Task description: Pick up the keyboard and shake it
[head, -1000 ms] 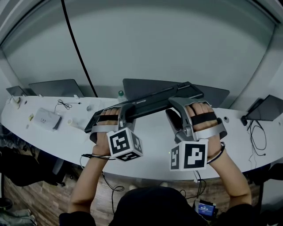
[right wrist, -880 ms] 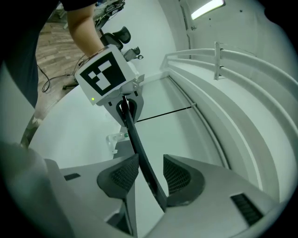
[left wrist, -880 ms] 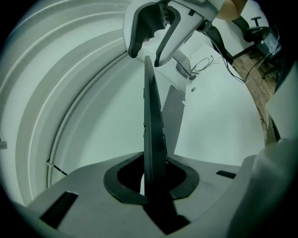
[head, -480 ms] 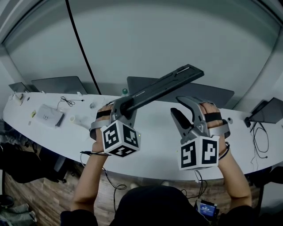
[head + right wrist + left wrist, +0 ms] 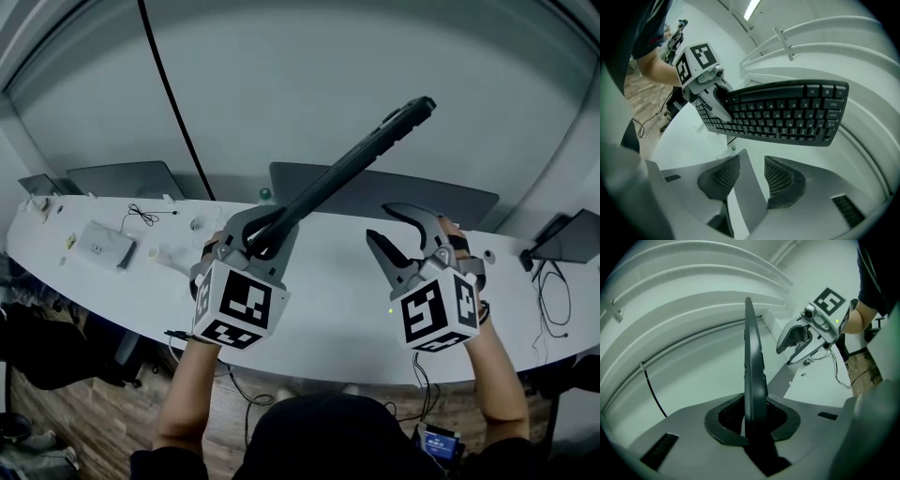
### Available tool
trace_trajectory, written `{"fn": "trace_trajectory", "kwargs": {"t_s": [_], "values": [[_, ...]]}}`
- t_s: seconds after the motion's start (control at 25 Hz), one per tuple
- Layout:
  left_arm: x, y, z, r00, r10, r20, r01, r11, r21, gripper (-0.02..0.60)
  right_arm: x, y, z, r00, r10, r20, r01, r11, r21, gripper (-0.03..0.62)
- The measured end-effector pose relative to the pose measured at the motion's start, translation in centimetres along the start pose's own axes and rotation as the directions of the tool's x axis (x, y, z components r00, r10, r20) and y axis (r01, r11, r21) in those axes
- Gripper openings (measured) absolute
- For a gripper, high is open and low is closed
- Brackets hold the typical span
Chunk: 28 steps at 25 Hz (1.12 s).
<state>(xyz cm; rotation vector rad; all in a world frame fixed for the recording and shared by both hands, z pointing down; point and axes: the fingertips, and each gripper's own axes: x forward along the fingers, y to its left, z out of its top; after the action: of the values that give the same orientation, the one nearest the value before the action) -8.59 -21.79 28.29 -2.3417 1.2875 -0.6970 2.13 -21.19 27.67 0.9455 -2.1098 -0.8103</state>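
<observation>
the long black plastic keyboard (image 5: 349,171) hung slanted above the white desk (image 5: 323,298), its near end clamped edge-on in the left gripper (image 5: 264,236). the right gripper (image 5: 401,242) held its jaws apart, empty. the keyboard looked light and stiff; held by one end, it might slip.

Even, bright ceiling light; strong fisheye edges.
</observation>
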Motion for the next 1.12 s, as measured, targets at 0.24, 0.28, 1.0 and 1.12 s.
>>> {"fn": "trace_trajectory", "kwargs": {"t_s": [0.24,0.28,1.0,1.12], "values": [[-1.2,-0.9,2.5,0.984,-0.098,0.150,0.122,0.980,-0.158,0.089,-0.4,-0.1,0.3,0.995,0.054,0.082,-0.066,0.986,0.150,0.173],[-1.5,-1.0,3.0,0.977,-0.117,0.180,0.151,0.971,-0.187,0.089,-0.6,-0.2,0.6,0.992,0.065,0.104,-0.084,0.980,0.182,0.173],[-4.8,-2.7,6.8,0.776,-0.343,0.529,0.582,0.713,-0.392,0.089,-3.8,-2.0,3.8,0.749,0.176,0.639,-0.605,0.574,0.551,0.173],[-5.4,-3.0,7.4,0.731,-0.372,0.572,0.642,0.660,-0.391,0.089,-4.9,-2.5,5.1,0.674,0.166,0.720,-0.685,0.505,0.524,0.173]]}}
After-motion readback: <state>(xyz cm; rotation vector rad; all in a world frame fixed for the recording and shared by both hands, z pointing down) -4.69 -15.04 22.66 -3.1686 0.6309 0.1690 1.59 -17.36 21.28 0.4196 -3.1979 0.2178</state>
